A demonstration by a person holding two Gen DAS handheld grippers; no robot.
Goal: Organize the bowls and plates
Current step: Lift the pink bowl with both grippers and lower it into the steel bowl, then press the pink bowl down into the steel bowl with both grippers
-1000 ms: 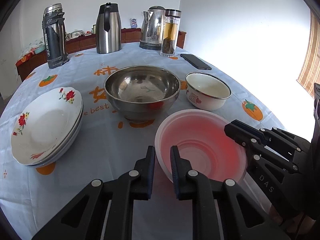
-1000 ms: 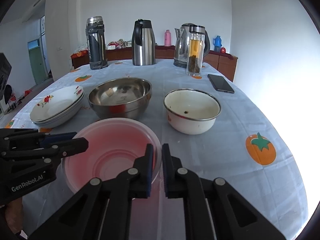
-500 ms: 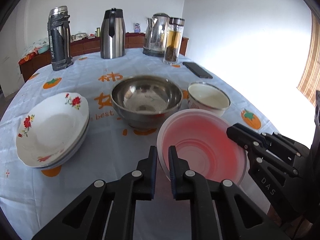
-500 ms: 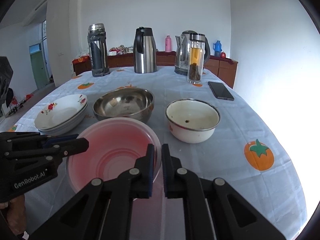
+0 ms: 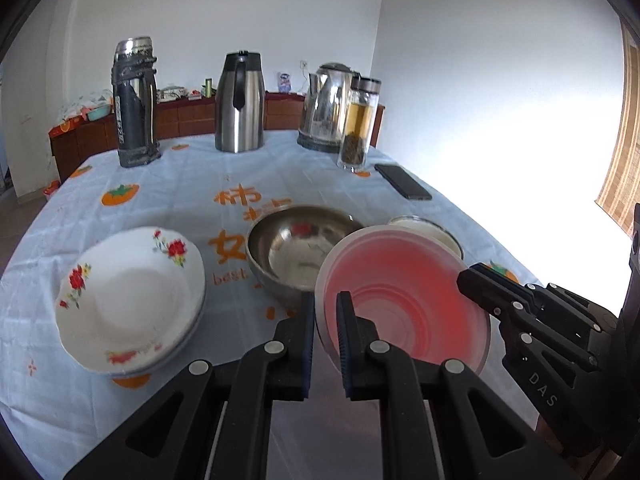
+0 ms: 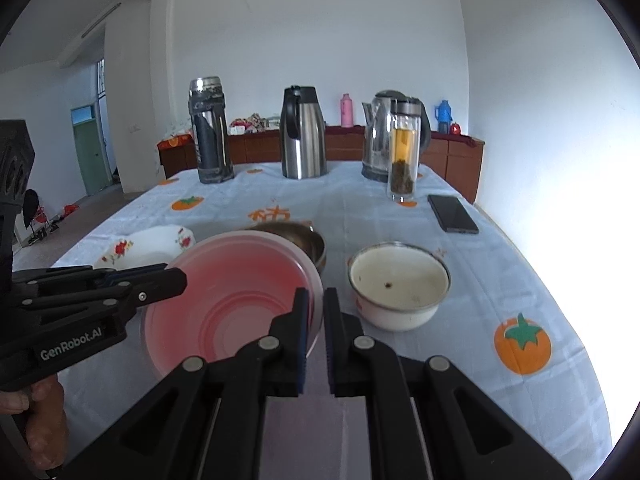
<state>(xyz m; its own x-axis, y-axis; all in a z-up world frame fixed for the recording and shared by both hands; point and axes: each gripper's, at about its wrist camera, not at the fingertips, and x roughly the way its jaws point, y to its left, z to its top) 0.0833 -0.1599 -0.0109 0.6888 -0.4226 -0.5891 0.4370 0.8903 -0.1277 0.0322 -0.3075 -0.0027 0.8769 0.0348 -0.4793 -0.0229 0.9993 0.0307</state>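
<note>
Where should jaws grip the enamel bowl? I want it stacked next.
Take the enamel bowl by its near rim, coming from above with one jaw inside and one outside. It sits upright and open, its thin rolled rim is exposed, and the wall looks too wide and curved to span. The phone lies well behind.

The pink plastic bowl (image 5: 404, 300) hides the near rim of the steel bowl (image 5: 296, 248) and most of the enamel bowl (image 5: 424, 226). In the right wrist view, only the steel bowl's far rim shows. Sideboard clutter (image 6: 256, 122) is too small to identify.
</note>
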